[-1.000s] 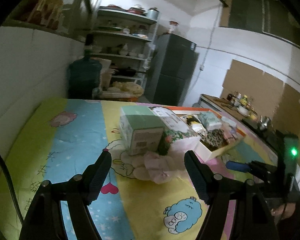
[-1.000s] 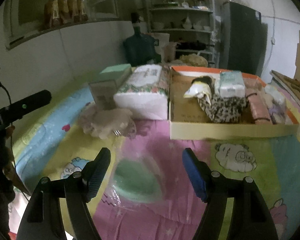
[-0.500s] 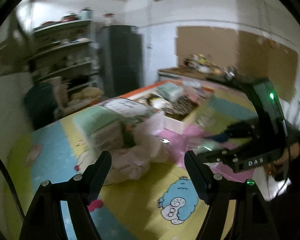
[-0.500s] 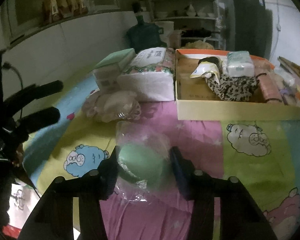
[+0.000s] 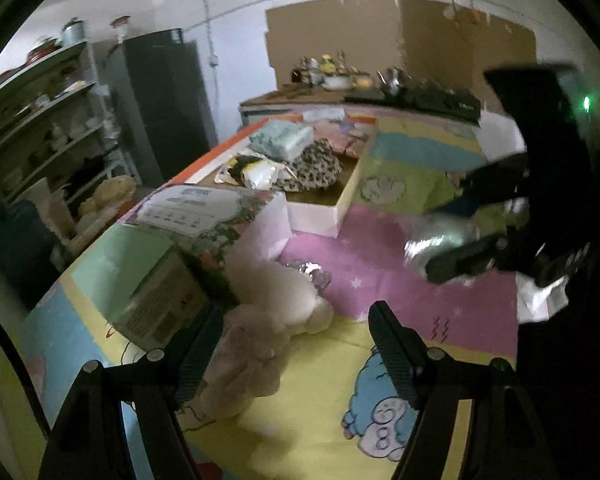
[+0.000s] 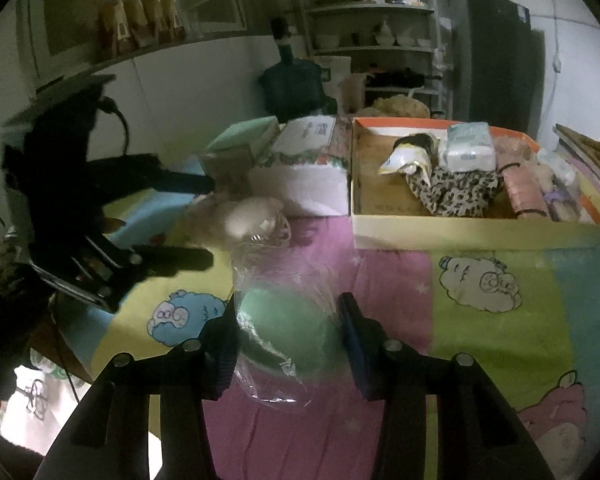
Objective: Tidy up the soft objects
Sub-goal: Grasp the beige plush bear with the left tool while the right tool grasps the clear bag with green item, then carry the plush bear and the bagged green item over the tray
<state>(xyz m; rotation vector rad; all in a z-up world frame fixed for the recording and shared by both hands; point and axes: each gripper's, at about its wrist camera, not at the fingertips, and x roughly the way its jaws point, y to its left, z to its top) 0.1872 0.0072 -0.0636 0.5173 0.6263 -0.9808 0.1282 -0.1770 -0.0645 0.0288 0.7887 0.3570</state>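
Left wrist view: my left gripper (image 5: 294, 346) has its fingers spread apart and holds nothing, low over the cartoon-printed sheet (image 5: 308, 396). A pale fluffy bundle (image 5: 268, 320) lies just beside the left finger (image 5: 198, 350), touching a mint carton (image 5: 140, 276) whose label print is too blurred to read. Behind it a floral tissue pack (image 5: 216, 216) butts against the open cardboard box (image 5: 340, 204), which holds a leopard-print cloth (image 5: 316, 168) and a small tissue packet (image 5: 282, 140). Open pink sheet lies ahead of me, clear up to the box wall. My right gripper (image 5: 460, 236) shows at the right edge, clamped on something shiny.

Right wrist view: my right gripper (image 6: 288, 332) is closed on the green sponge in its clear wrapper (image 6: 288, 328), above the pink patch. No writing on the wrapper is legible. The box's near wall (image 6: 472, 234) stands ahead; the fluffy bundle (image 6: 248, 216) and my left gripper (image 6: 180, 220) crowd the left side.
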